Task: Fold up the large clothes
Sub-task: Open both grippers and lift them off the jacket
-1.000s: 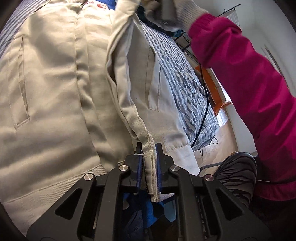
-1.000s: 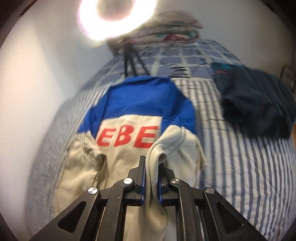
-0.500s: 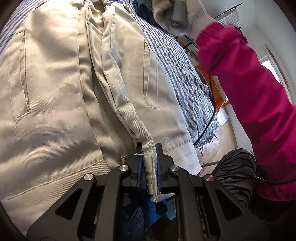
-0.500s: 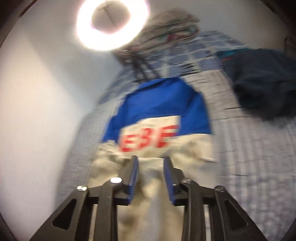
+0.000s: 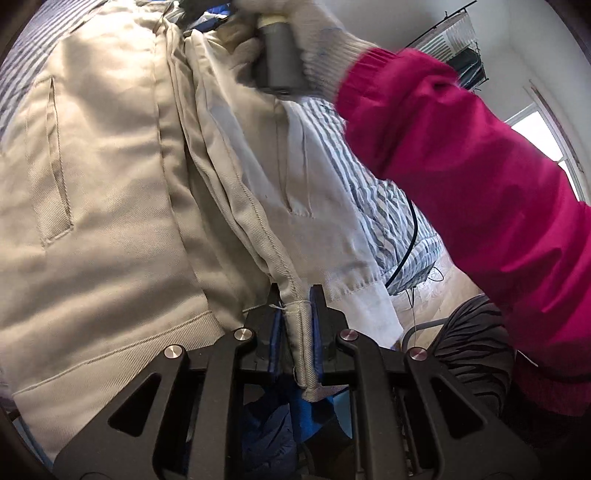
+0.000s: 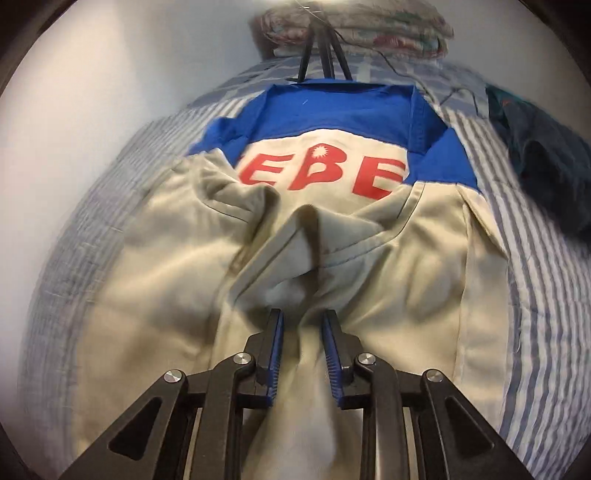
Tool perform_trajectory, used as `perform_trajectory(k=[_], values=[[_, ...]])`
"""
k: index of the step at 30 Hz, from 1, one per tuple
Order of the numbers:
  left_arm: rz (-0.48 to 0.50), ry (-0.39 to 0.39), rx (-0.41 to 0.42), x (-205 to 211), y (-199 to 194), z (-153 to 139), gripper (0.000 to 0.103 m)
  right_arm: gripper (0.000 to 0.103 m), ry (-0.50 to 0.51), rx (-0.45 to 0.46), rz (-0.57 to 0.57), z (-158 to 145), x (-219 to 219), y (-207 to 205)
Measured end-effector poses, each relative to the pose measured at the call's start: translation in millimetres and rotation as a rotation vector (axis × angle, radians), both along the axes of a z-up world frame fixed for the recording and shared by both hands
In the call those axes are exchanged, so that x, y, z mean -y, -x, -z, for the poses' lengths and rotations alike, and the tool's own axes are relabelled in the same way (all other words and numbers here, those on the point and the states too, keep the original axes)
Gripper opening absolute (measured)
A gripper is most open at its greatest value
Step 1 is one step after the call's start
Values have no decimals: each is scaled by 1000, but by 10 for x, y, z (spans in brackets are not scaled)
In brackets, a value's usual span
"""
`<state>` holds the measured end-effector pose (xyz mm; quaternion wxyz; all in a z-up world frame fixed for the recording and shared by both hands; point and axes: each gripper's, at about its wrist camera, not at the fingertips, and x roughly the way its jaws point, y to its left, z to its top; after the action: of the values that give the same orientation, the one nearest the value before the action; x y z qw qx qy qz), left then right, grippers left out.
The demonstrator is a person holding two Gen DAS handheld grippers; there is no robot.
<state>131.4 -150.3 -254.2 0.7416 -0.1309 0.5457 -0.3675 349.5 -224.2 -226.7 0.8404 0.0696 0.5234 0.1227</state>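
Note:
A beige work jacket with a blue yoke and red letters lies back-up on a striped bed. A beige sleeve is folded along its length. My left gripper is shut on the sleeve cuff near the hem. My right gripper is open, low over a raised fold of beige cloth at mid-back, with cloth lying between the jaws. In the left wrist view the right hand's white glove and magenta arm reach over the upper jacket.
The blue-and-white striped bedding surrounds the jacket. A dark garment lies at the right. Folded blankets and tripod legs stand at the bed's far end. The bed edge, a cable and floor are on the right.
My right gripper let go of the sleeve, opened, and dropped down close to the jacket's back. My left gripper kept its hold on the cuff.

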Motion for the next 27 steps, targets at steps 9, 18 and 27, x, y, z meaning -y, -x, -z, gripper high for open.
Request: perform_trajectory(k=[9, 18, 27], values=[[-42, 111, 72, -525, 246, -313, 16, 23, -93, 86, -49, -634, 557, 1260], [-271, 28, 63, -1223, 190, -188, 16, 23, -52, -13, -163, -27, 160, 2178], [-176, -154, 66, -1101, 149, 162, 19, 33, 20, 30, -182, -181, 195, 2579]])
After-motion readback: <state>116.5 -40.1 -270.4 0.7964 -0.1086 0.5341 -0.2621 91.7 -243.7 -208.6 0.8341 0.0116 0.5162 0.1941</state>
